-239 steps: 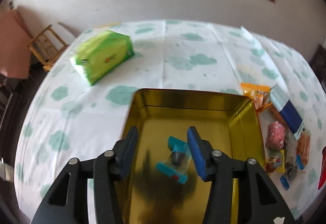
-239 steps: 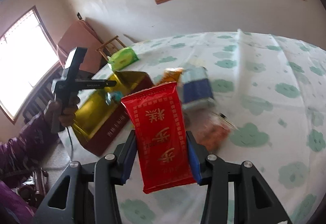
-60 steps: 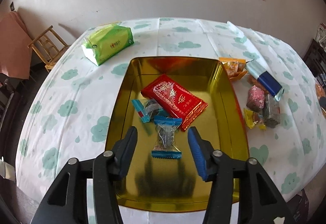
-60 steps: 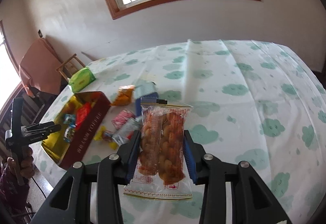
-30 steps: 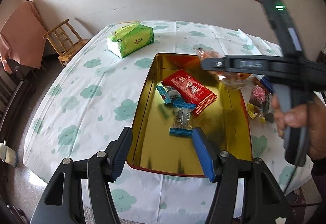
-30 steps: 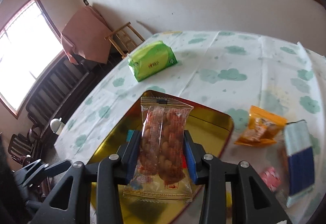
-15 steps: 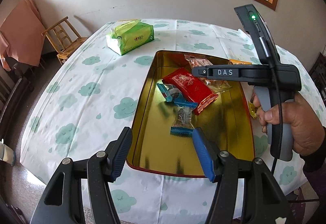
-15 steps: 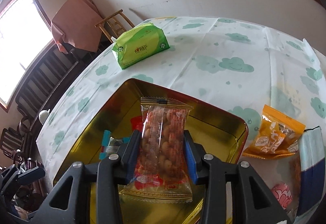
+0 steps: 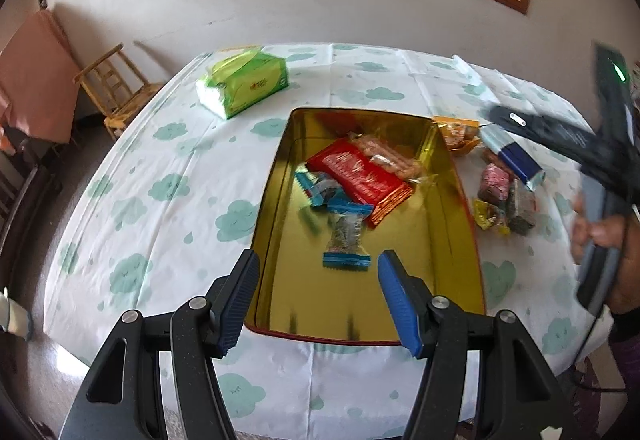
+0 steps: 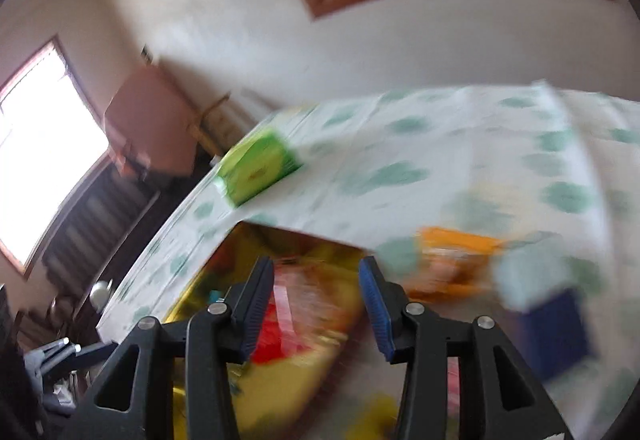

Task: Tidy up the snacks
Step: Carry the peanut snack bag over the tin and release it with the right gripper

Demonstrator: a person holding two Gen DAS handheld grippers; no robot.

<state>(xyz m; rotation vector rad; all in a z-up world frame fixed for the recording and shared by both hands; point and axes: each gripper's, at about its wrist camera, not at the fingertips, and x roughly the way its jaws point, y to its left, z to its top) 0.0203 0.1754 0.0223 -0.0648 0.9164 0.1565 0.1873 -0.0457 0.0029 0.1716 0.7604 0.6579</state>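
Observation:
A gold tin tray (image 9: 452,240) lies on the cloud-print tablecloth. In it are a red packet (image 9: 356,176), a clear packet of fried twists (image 9: 388,160) and two blue-ended candies (image 9: 346,236). My left gripper (image 9: 316,296) is open and empty above the tray's near edge. My right gripper (image 10: 316,304) is open and empty above the tray's far right corner; its view is blurred. The right gripper's body also shows in the left wrist view (image 9: 600,160), held right of the tray.
Loose snacks lie right of the tray: an orange packet (image 9: 458,132), a blue-and-white packet (image 9: 516,160), a pink one (image 9: 494,182) and small dark and yellow ones (image 9: 506,214). A green tissue pack (image 9: 244,86) lies far left. A wooden chair (image 9: 114,88) stands beyond the table.
My right gripper has opened and let the fried-twist packet go into the tray beside the red packet, then swung away to the right. My left gripper has barely moved.

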